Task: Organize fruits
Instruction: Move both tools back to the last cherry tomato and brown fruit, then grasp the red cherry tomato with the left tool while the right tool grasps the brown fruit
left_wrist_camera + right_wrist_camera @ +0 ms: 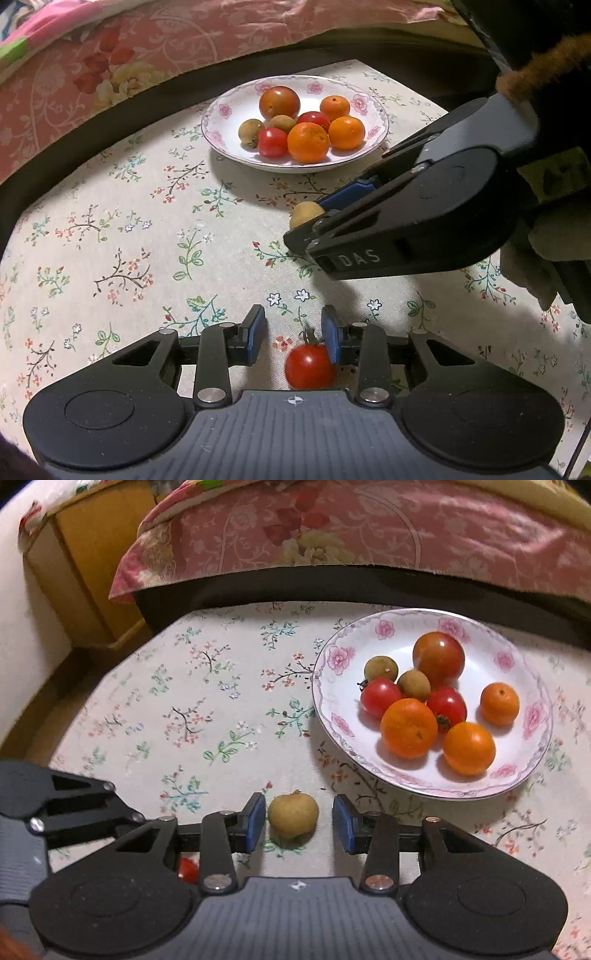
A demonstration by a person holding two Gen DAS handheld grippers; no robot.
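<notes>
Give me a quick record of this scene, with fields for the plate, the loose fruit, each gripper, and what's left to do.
surface: floral tablecloth
plate: holds three oranges, two small red tomatoes, one larger tomato, two brown longans
loose fruit: cherry tomato and longan, both on the cloth
left gripper: open, right pad beside the cherry tomato, left pad clear of it
right gripper: open, straddling the longan, gap on both sides
left to do: both loose fruits not yet on the plate
</notes>
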